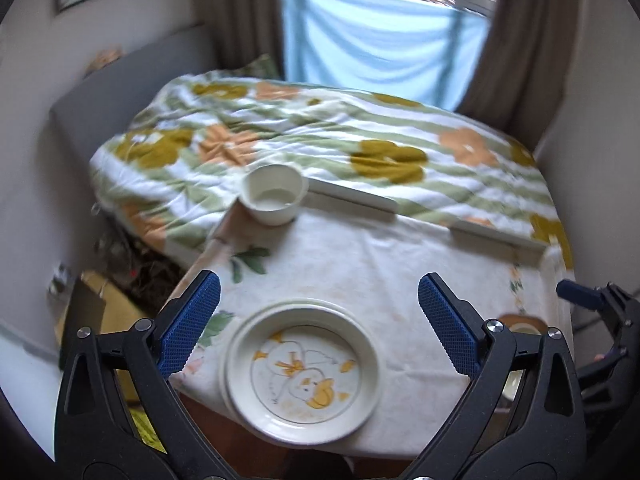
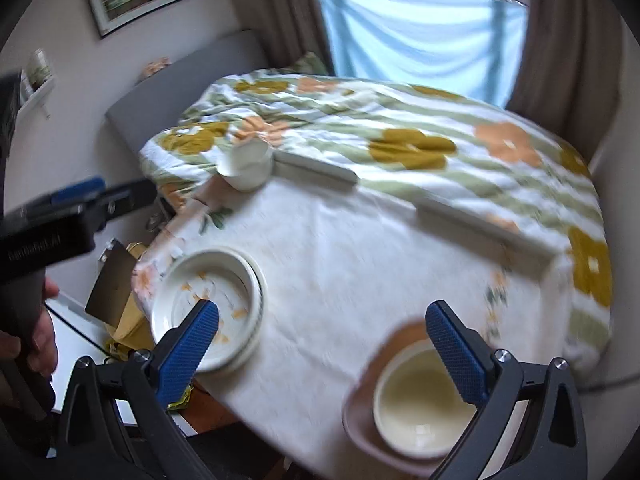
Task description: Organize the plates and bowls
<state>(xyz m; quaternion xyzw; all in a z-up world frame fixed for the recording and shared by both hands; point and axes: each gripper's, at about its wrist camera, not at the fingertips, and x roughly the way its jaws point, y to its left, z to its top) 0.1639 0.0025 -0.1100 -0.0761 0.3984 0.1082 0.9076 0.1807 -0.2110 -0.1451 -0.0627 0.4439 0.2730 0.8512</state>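
Observation:
A stack of cream plates, the top one painted with a yellow duck, sits at the near edge of the small table. My left gripper hangs open above it, nothing between its blue pads. The same plate stack shows at the left of the right wrist view. A cream bowl rests in a pinkish dish at the near right. My right gripper is open above the tablecloth, holding nothing. A white cup-like bowl stands at the table's far left corner.
The table wears a white floral cloth and butts against a bed with a flowered quilt. A hand holding the left gripper's body shows at the left of the right wrist view. Bags and clutter lie on the floor to the left.

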